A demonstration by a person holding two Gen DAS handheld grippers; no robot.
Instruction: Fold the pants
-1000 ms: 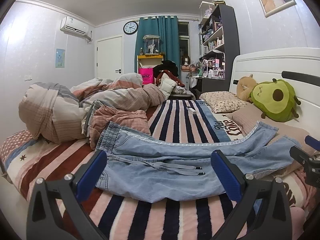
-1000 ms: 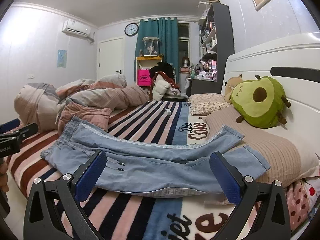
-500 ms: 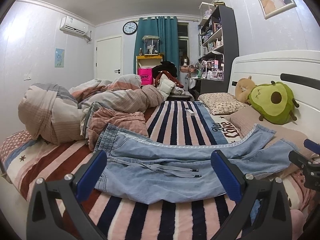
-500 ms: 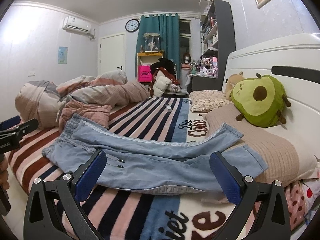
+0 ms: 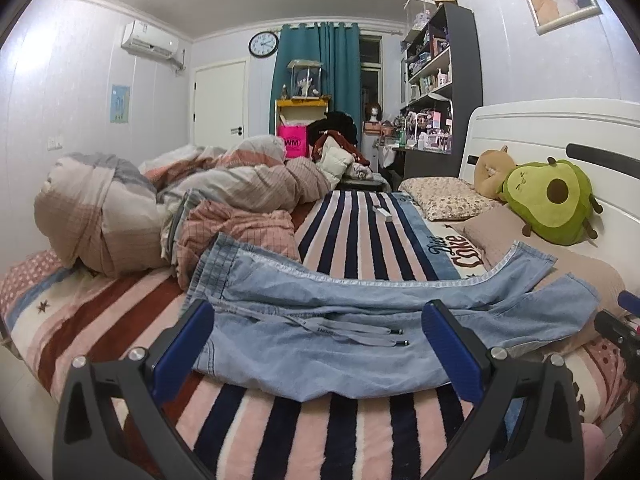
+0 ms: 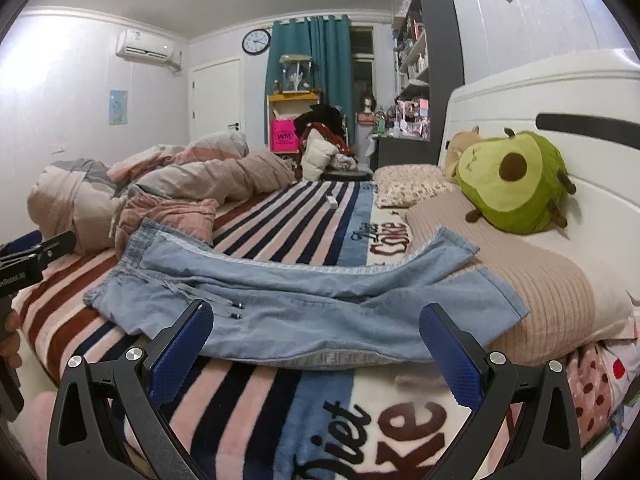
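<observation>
Light blue denim pants (image 5: 320,320) lie spread across a striped blanket (image 5: 352,232) on the bed, waistband to the left, legs running right onto a beige pillow; they also show in the right wrist view (image 6: 304,300). Grey drawstrings (image 5: 352,330) lie on the front. My left gripper (image 5: 318,344) is open and empty, just short of the pants' near edge by the waist. My right gripper (image 6: 316,344) is open and empty, before the near leg. The other gripper shows at the left edge of the right wrist view (image 6: 28,260).
A bunched duvet (image 5: 160,208) and pink checked cloth (image 5: 236,232) lie left of the waistband. An avocado plush (image 6: 512,188) and pillows sit by the white headboard (image 6: 560,92) on the right. A small white object (image 5: 382,212) lies farther up the blanket.
Both grippers have pulled back slightly from the pants and stay open. The pants have not moved.
</observation>
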